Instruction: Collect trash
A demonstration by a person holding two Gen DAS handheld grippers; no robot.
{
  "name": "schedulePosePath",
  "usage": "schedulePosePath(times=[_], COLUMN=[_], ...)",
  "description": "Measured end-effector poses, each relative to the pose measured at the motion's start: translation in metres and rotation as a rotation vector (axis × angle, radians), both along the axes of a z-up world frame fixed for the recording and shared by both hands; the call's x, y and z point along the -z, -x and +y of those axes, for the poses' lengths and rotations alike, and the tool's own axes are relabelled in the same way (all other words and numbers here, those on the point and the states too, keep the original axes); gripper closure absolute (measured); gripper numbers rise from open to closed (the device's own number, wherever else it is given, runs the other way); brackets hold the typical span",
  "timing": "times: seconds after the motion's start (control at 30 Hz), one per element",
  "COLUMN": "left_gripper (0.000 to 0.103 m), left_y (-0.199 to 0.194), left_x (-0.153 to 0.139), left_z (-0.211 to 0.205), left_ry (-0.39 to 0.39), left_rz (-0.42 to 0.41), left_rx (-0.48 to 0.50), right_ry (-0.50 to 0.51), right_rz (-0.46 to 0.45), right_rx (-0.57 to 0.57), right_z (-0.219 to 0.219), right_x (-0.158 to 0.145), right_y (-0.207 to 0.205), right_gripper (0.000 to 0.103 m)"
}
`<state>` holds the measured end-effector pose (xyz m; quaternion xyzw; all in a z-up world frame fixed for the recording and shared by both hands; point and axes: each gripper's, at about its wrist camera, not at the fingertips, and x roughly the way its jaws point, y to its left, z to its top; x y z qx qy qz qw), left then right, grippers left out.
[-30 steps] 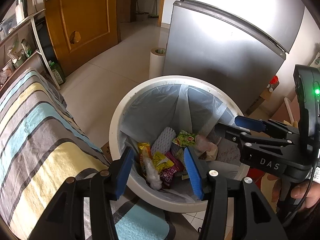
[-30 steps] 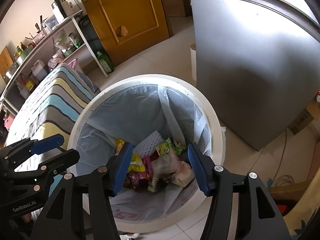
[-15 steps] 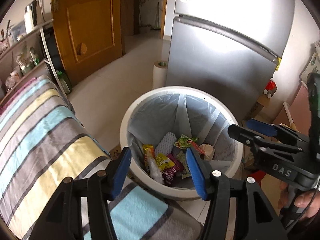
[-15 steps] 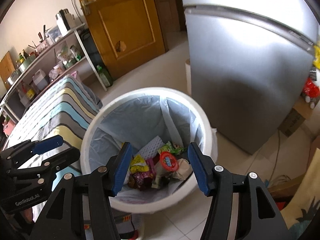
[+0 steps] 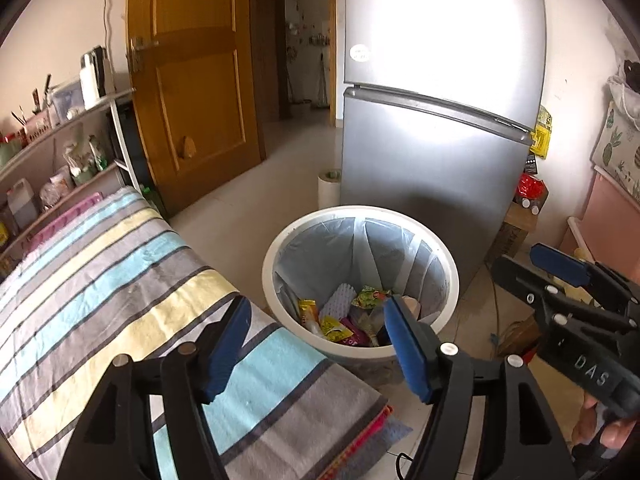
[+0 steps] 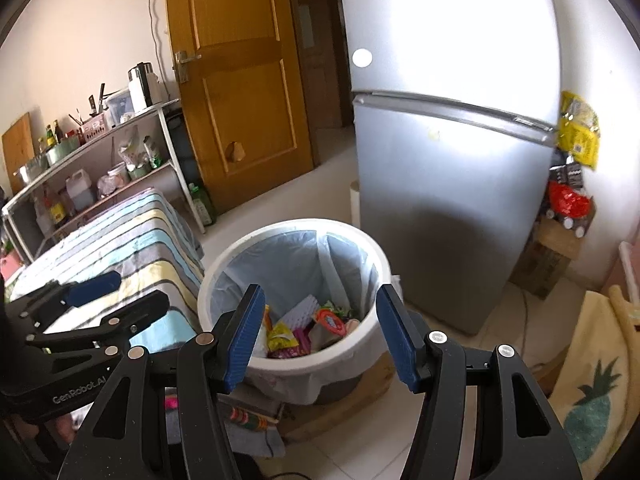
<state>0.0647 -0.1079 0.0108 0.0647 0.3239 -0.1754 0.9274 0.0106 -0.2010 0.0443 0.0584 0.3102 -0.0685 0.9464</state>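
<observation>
The left gripper [image 5: 316, 344] was spreading its jaws, nothing between its blue pads. The right gripper [image 6: 320, 336] stood wide apart, likewise empty. At twelve o'clock from both sat the white trash bin [image 5: 360, 216], lined with a bag and holding wrappers [image 6: 282, 336] at its bottom. A striped cloth [image 5: 120, 280] lay at nine o'clock; the silver fridge [image 5: 440, 160] rose beyond the bin.
</observation>
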Motion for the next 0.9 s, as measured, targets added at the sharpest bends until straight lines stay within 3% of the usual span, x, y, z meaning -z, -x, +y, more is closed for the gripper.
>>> schedulePosePath(times=[0.27,0.4,0.9], left_gripper=[0.029,0.024,0.024], left_y=[0.019,0.024,0.033], left_x=[-0.002,0.000,0.001], left_z=[0.006,0.011,0.015], left_ry=[0.019,0.041,0.026], left_rz=[-0.028,-0.025,-0.032], left_rx=[-0.027,-0.049,-0.087], right_ry=[0.040,0.009,0.015], right_rz=[-0.033,-0.023,-0.039], right_rx=[0.035,0.028,0.010], right_z=[0.013,0.016,0.028], right_x=[0.002,0.005,0.007], right_y=[0.024,0.028,0.037], right_gripper=[0.044,0.044,0.044])
